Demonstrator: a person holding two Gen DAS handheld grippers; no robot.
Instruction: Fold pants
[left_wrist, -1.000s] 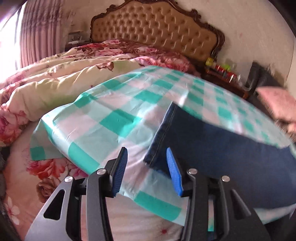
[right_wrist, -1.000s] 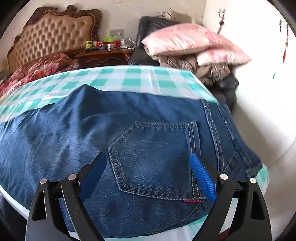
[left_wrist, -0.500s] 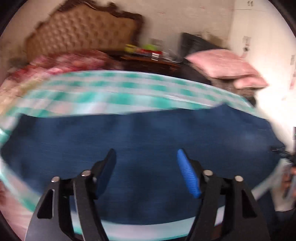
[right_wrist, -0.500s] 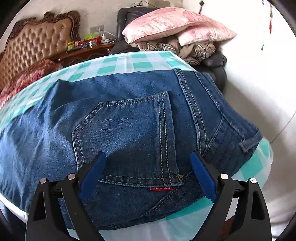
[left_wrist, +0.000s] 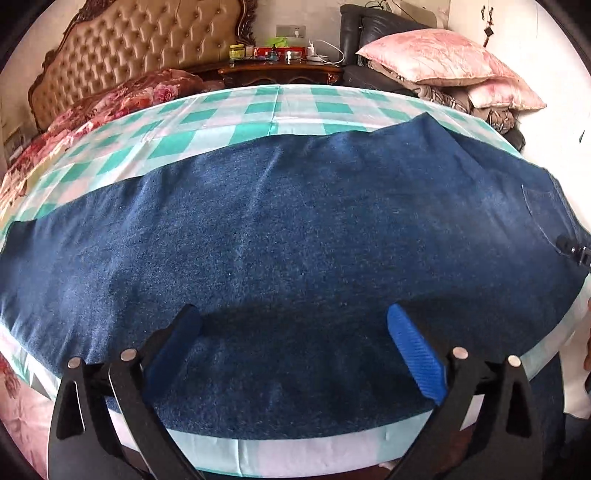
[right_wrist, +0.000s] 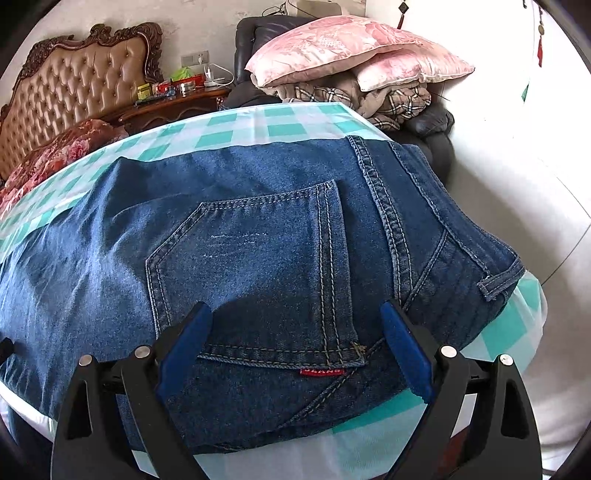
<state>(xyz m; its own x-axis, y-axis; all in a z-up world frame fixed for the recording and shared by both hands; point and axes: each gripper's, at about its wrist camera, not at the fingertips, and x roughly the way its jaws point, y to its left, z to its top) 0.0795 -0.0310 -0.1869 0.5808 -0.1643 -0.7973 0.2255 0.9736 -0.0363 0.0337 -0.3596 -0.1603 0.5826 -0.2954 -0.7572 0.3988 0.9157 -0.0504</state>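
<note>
Dark blue jeans lie flat across a green-and-white checked cloth on a table. My left gripper is open and empty, hovering over the middle of the leg near the front edge. In the right wrist view the seat end of the jeans shows a back pocket and a red label. My right gripper is open and empty, just above the pocket's lower edge. The tip of the right gripper shows at the right edge of the left wrist view.
A bed with a tufted headboard and floral quilts lies behind left. A wooden nightstand with small items stands at the back. Pink pillows and blankets are piled on a dark chair to the right. The table's front edge is close.
My left gripper has swung right from the hem end of the jeans to the middle of the leg. My right gripper has moved in lower over the back pocket. Both stay open.
</note>
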